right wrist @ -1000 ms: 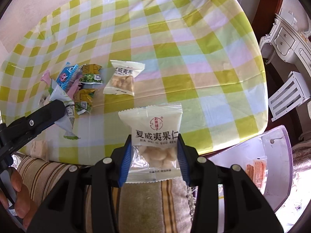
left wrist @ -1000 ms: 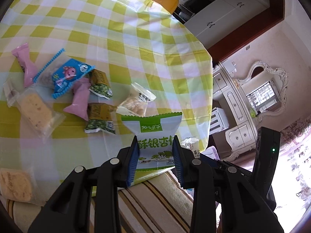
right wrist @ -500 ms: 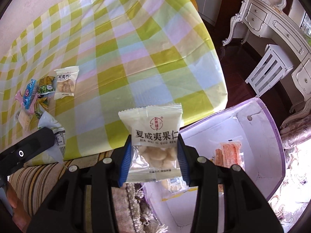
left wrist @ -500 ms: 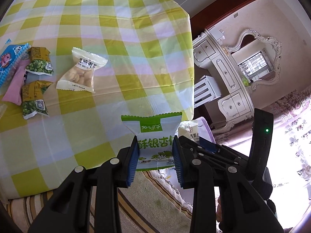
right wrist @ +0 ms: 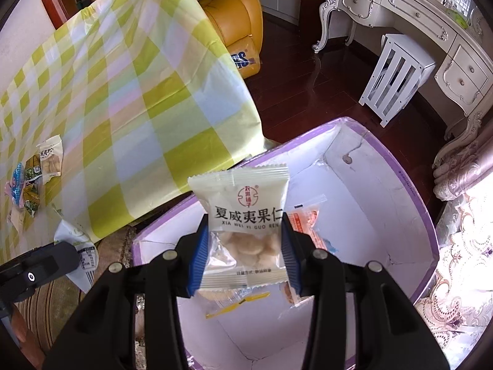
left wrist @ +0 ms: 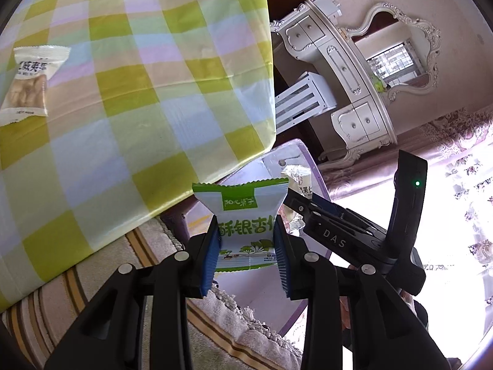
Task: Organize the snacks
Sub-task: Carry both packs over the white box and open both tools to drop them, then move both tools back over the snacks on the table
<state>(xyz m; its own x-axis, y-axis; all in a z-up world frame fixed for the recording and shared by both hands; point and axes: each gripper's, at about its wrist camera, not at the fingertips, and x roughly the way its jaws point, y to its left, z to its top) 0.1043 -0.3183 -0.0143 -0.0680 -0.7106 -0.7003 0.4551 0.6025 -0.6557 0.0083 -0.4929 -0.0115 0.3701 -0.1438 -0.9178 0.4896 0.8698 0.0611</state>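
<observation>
Two tools clenched | left tool (left wrist: 246, 243): glossy green-white packet (left wrist: 243, 219) | right tool (right wrist: 243, 246): crinkled clear nut packet (right wrist: 245, 215)

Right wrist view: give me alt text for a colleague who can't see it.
The right gripper grips a pale macadamia nut packet over an open white box with purple trim that already holds a few snacks. To the left, a green-checked tablecloth carries more snack packets; the left gripper shows at the lower-left edge.

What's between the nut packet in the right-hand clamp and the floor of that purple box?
Only air: in the right wrist view, the macadamia packet hangs above the purple box, with loose snack packets lying beneath.
</observation>
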